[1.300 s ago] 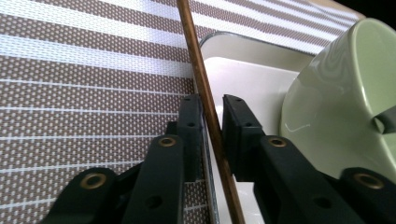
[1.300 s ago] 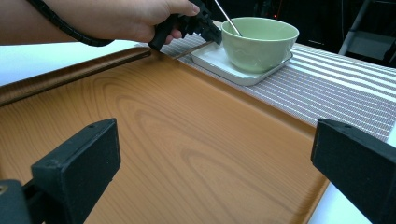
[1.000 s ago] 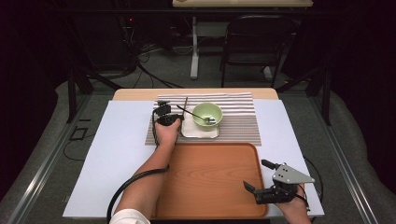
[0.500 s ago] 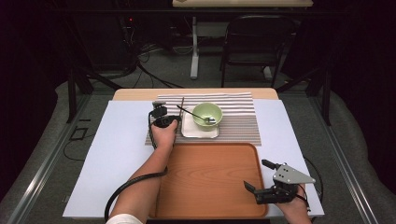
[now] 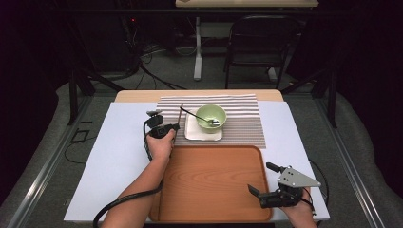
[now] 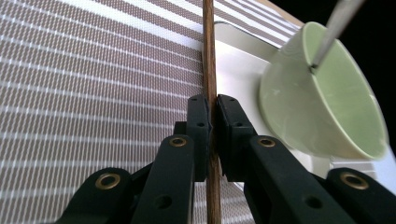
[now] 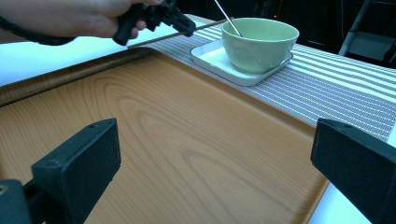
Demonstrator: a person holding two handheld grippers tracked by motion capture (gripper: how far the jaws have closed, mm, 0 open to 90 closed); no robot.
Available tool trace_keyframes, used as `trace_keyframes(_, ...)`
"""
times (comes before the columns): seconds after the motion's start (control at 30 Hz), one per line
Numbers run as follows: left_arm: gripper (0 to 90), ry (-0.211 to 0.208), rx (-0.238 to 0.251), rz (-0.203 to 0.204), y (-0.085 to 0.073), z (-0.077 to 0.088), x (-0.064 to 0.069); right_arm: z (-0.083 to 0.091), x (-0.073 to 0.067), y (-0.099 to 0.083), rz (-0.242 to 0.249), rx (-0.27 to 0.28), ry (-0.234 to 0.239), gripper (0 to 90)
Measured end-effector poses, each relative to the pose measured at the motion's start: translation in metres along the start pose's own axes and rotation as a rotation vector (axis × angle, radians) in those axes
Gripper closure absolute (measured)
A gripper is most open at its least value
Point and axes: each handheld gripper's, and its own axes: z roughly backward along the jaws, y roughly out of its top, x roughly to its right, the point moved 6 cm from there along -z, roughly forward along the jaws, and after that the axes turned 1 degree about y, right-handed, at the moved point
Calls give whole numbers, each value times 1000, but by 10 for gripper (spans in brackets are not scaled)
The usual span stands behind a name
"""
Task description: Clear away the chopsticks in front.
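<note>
Left tongs (image 6: 212, 135) clamp a thin wooden stick (image 6: 210, 56); right tongs (image 7: 215, 163) gape wide over the tray (image 7: 187, 154), touching nothing.

Thin brown wooden chopstick (image 6: 209, 56), lifted above the striped mat, just beside the white plate.

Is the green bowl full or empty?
Empty of food, as far as shows: the bowl holds just a spoon, its handle leaning out over the rim; the inside looks bare green.

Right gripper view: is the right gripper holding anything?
No, the right gripper has its jaws wide apart over the wooden tray, with nothing between them.
</note>
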Motion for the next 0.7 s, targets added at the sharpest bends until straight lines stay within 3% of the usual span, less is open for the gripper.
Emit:
trace_keyframes(0.47,843,-24,33,-24,-21,54,-8,-1,-1,-1,-1,-6,-3,15)
trace_keyframes(0.7,843,-37,29,-26,-43,74,-9,-1,0,-1,-5,-6,-4,15)
